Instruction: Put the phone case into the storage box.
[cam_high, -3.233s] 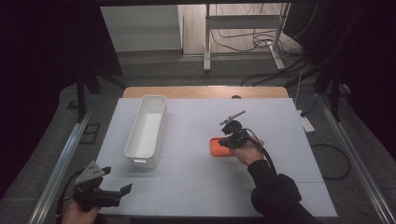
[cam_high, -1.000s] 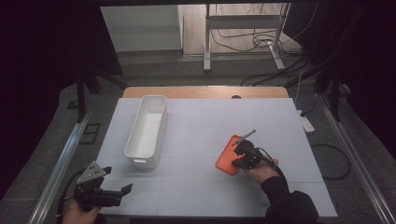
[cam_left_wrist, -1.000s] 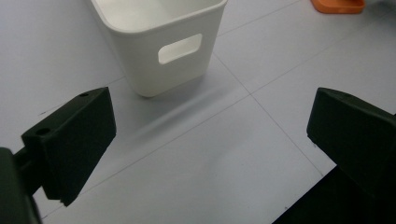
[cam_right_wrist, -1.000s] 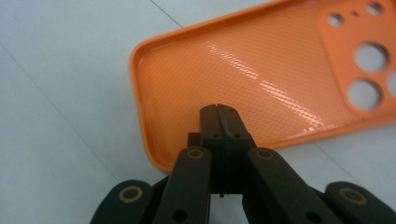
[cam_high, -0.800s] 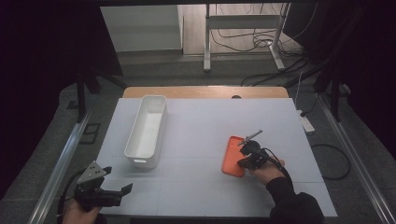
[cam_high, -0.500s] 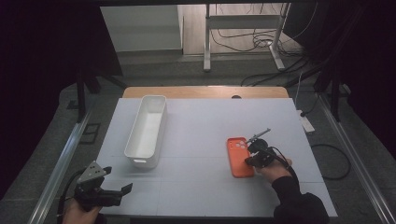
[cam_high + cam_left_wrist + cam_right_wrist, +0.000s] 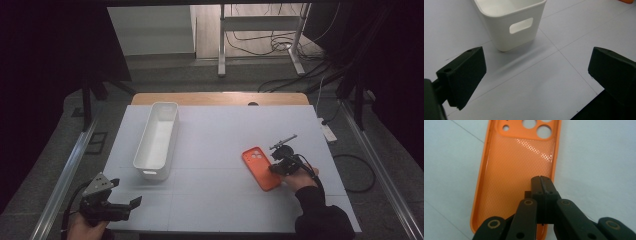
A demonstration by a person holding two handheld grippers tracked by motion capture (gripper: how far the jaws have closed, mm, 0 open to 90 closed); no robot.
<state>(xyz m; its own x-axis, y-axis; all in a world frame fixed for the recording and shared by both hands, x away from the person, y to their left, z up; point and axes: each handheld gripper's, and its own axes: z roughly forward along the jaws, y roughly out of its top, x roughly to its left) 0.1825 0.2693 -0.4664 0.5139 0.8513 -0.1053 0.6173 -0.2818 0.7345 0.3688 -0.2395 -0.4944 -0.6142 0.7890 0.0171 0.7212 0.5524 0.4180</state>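
Note:
An orange phone case lies open side up on the white table, right of centre. My right gripper is shut, its closed tips over the case's inner face close to one long rim. In the right gripper view nothing shows between the jaws. A hand holds this gripper from the near right. My left gripper rests at the table's near left corner. In the left gripper view its jaws stand wide apart with nothing between them.
A long white bin stands left of centre, its handle end just beyond the left gripper. A wooden strip runs along the table's far edge. Metal rails flank the table.
The right gripper has slid toward the right and nearer, and the orange case has gone with it, turning from crosswise to lengthwise. The left gripper has stayed put.

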